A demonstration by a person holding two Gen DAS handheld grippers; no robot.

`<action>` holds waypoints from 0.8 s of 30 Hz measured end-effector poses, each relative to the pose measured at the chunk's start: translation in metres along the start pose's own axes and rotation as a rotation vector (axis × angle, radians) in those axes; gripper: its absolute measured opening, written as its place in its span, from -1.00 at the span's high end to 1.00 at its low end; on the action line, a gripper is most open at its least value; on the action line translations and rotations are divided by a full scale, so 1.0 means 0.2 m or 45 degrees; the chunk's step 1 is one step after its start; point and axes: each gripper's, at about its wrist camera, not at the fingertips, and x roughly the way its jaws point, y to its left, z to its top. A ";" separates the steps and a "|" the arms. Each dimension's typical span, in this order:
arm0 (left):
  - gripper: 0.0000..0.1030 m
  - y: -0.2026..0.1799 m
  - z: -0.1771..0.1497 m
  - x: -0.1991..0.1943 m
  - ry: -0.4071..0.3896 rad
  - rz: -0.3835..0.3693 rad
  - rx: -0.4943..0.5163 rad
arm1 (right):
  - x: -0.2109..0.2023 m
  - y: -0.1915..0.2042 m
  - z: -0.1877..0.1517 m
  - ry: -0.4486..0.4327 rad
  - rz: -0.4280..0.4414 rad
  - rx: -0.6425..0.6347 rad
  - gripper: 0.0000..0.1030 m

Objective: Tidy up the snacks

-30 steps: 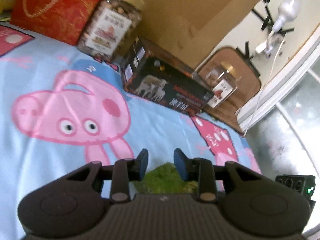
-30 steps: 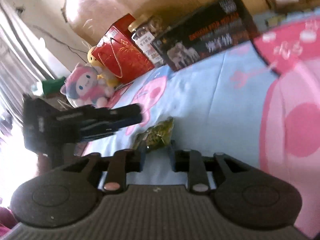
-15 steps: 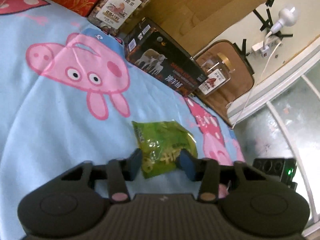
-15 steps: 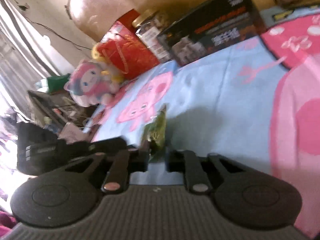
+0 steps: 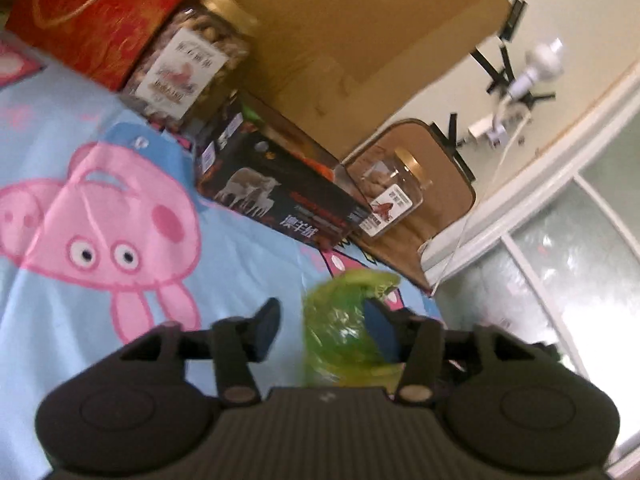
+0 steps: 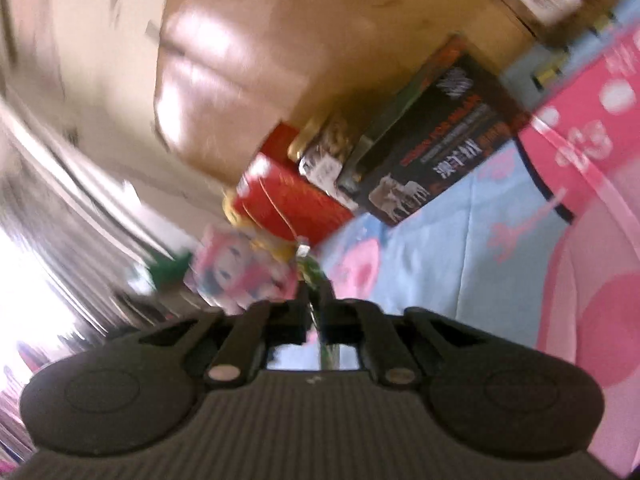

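A green snack packet (image 5: 344, 328) floats blurred between my left gripper's (image 5: 322, 326) wide-open fingers, close to the right pad. In the right wrist view my right gripper (image 6: 316, 312) is shut on the thin edge of the same green packet (image 6: 310, 276), which stands upright between its fingers above the blue cartoon-pig blanket (image 5: 100, 216). A black snack box (image 5: 280, 200) lies at the far edge of the blanket, with a large nut jar (image 5: 192, 64) to its left and a smaller jar (image 5: 392, 196) to its right.
A red gift bag (image 5: 92, 12) stands left of the large jar, with a cardboard box (image 5: 344, 20) behind. A pink plush toy (image 6: 240, 272) sits beside the red bag (image 6: 292, 204). A window and a white wall lamp (image 5: 536, 68) are at the right.
My right gripper has closed on the green packet and lifted it off the blanket. My left gripper has opened wider and the packet now hangs by its right finger.
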 end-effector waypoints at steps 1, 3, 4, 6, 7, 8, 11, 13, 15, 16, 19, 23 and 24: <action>-0.07 0.02 0.00 0.01 0.011 -0.020 -0.024 | -0.02 -0.04 0.01 -0.019 0.039 0.078 0.94; -0.11 0.04 -0.02 0.03 0.038 -0.066 -0.063 | -0.04 -0.10 0.02 -0.051 0.099 0.197 0.95; -0.13 0.05 -0.02 0.05 0.054 -0.087 -0.079 | -0.04 -0.13 0.02 -0.060 0.126 0.248 0.95; -0.16 0.05 -0.04 0.07 0.073 -0.079 -0.073 | -0.03 -0.16 0.02 -0.057 0.141 0.298 0.95; -0.16 0.04 -0.05 0.08 0.072 -0.060 -0.056 | -0.03 -0.15 0.02 -0.056 0.097 0.266 0.95; -0.16 0.04 -0.05 0.09 0.071 -0.036 -0.037 | -0.03 -0.12 0.02 -0.067 0.041 0.213 0.95; -0.16 0.02 -0.04 0.11 0.082 0.011 0.016 | -0.06 -0.03 0.01 -0.094 -0.183 -0.037 0.87; -0.16 0.00 -0.03 0.12 0.113 0.017 0.054 | -0.09 0.04 -0.02 -0.108 -0.296 -0.209 0.85; -0.16 -0.02 -0.05 0.16 0.157 0.008 0.079 | -0.13 0.07 -0.03 -0.095 -0.356 -0.291 0.79; -0.16 -0.03 -0.06 0.18 0.176 0.011 0.088 | -0.14 0.08 -0.05 -0.096 -0.403 -0.332 0.70; -0.16 -0.05 -0.07 0.26 0.232 0.022 0.108 | -0.20 0.04 -0.08 -0.066 -0.535 -0.360 0.34; -0.16 -0.07 -0.07 0.38 0.316 0.017 0.141 | -0.30 -0.01 -0.15 -0.006 -0.510 -0.254 0.34; -0.16 -0.07 -0.08 0.41 0.343 0.009 0.143 | -0.32 -0.02 -0.17 0.006 -0.494 -0.220 0.34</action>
